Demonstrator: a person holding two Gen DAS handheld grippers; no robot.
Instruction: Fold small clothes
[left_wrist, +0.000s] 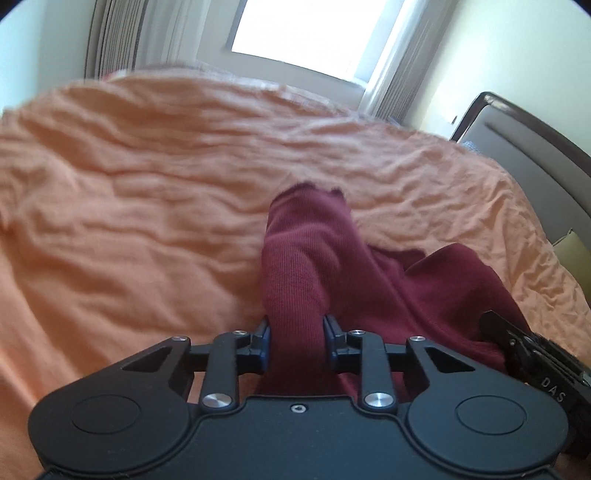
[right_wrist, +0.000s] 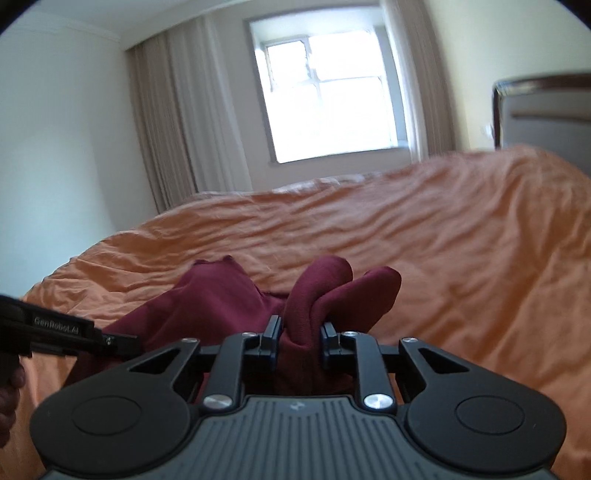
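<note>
I hold a dark red knit garment (left_wrist: 306, 266) over the near part of the bed, above the wrinkled orange bedspread (left_wrist: 129, 177), with one pair of tongs in each hand. My left gripper (left_wrist: 296, 338) pinches a thick bunched strip of the cloth between its blue-padded fingers, and that strip runs away from me to a frayed-looking edge further out. My right gripper (right_wrist: 298, 341) is clamped on another gathered fold of the same garment, which bulges up in two rounded lobes just beyond the fingertips. The rest of the cloth hangs slack between the two tools. Far off are a bright window (right_wrist: 325, 92), pale curtains (right_wrist: 173, 110) and, at right, a dark headboard (left_wrist: 532, 155).
</note>
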